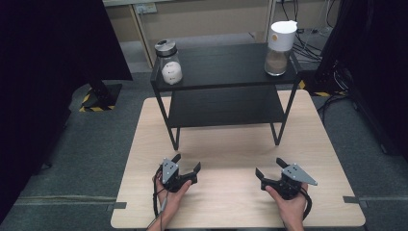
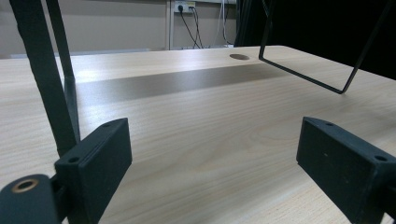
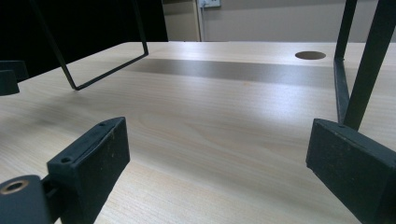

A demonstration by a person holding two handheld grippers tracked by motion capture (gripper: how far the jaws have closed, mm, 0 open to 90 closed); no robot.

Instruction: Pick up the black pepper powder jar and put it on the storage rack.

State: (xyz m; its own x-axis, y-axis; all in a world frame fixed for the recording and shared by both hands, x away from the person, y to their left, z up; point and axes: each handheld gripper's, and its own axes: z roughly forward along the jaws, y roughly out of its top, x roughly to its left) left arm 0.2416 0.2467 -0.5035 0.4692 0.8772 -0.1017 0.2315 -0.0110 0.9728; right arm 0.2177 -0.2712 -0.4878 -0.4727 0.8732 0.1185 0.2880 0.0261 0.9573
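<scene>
With my left hand-held gripper (image 1: 184,165) and right hand-held gripper (image 1: 268,168) both spread empty over the near counter (image 1: 231,149), I should lift them high before reaching for the far shelf's (image 1: 226,65) jars.

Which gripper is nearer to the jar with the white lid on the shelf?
Right. The right gripper sits below the white-lidded jar on the shelf's right end; the left gripper lies farther off to the left.

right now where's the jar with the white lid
In the high view, the jar with the white lid stands at the right end of the black shelf's top, far from both grippers and opposite the glass jar with the metal lid at the left end.
</scene>
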